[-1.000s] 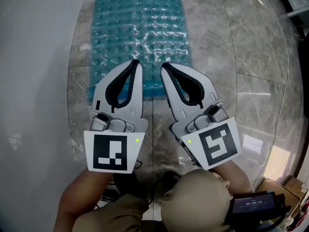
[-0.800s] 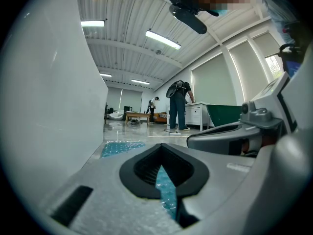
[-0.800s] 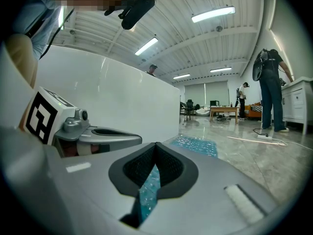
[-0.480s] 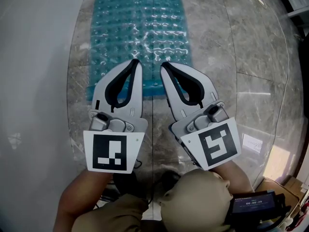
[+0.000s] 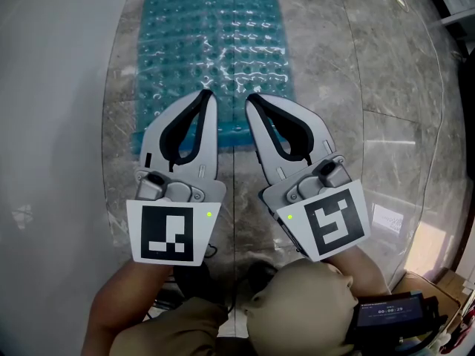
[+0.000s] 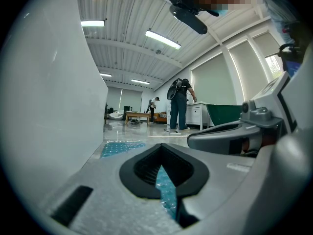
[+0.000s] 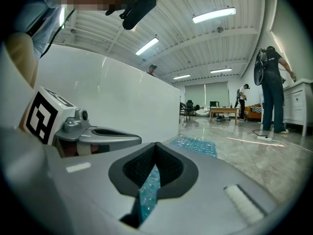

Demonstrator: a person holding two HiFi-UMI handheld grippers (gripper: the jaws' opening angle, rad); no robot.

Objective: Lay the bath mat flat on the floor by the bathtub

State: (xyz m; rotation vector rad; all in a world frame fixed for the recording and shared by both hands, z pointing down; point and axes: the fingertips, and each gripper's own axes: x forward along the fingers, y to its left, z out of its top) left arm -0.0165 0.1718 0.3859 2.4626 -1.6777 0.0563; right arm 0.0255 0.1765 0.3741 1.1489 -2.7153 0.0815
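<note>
Almost nothing is changing against the frames from a second ago. You are keeping both tools in the same spot above the near end of the bath mat (image 5: pixel 211 43), and the mat is lying just as it lay. Only the small green lights are differing. One is glowing now on the left marker cube (image 5: pixel 169 232) and one on the right marker cube (image 5: pixel 334 221), as they were a second back, while half a second back both were dark.

Your left hand-held gripper (image 5: pixel 207 99) is staying clenched, its jaws meeting at the tips with nothing caught between them. Your right hand-held gripper (image 5: pixel 252 101) is clenched and empty in the same way. Teal is showing through the teardrop opening behind each pair of tips, but that is only the mat lying below.

The mat is stretching away from you as a long teal rectangle of glossy, see-through plastic. It is covered in even rows of small round bumps that are catching the light. It is lying flat on the floor (image 5: pixel 349 87), its long left edge running near the bathtub (image 5: pixel 52 110) with a narrow strip of floor between them.

The bathtub wall is showing smooth, plain and white. The floor is gleaming in polished grey marbled tiles with thin joints. The gripper shells are looking matt and pale grey, with black ribbed pads lining the openings. The cubes are showing white faces with black square patterns.
</note>
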